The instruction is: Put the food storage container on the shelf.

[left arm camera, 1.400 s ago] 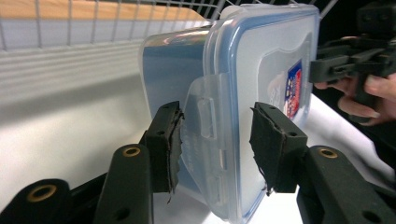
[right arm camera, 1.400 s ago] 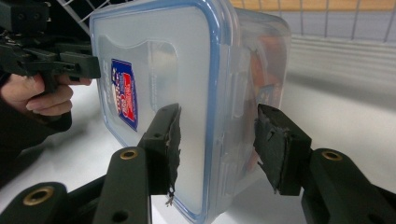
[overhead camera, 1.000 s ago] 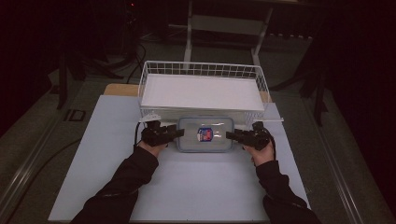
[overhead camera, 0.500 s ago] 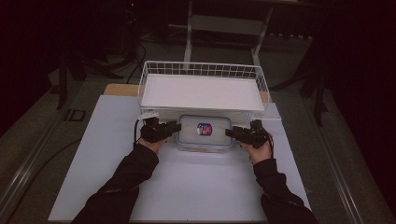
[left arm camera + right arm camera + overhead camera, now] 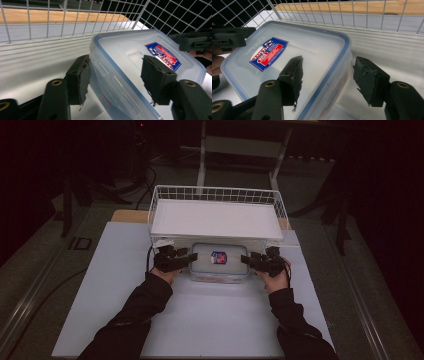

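Against the white wire basket (image 5: pixel 216 200), both grippers' jaws have just been opening, left gripper (image 5: pixel 117 75) and right gripper (image 5: pixel 327 75) loosely straddling the clear blue-rimmed plastic container (image 5: pixel 219 261).

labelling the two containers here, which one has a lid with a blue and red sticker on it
The clear plastic box between the two grippers: it has a blue-rimmed lid with the sticker. The white wire basket behind it is open-topped, lidless.

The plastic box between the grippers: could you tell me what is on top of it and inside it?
The box carries a clear lid with a red-and-blue label. The cloudy walls hide the contents; only a reddish tint shows low down.
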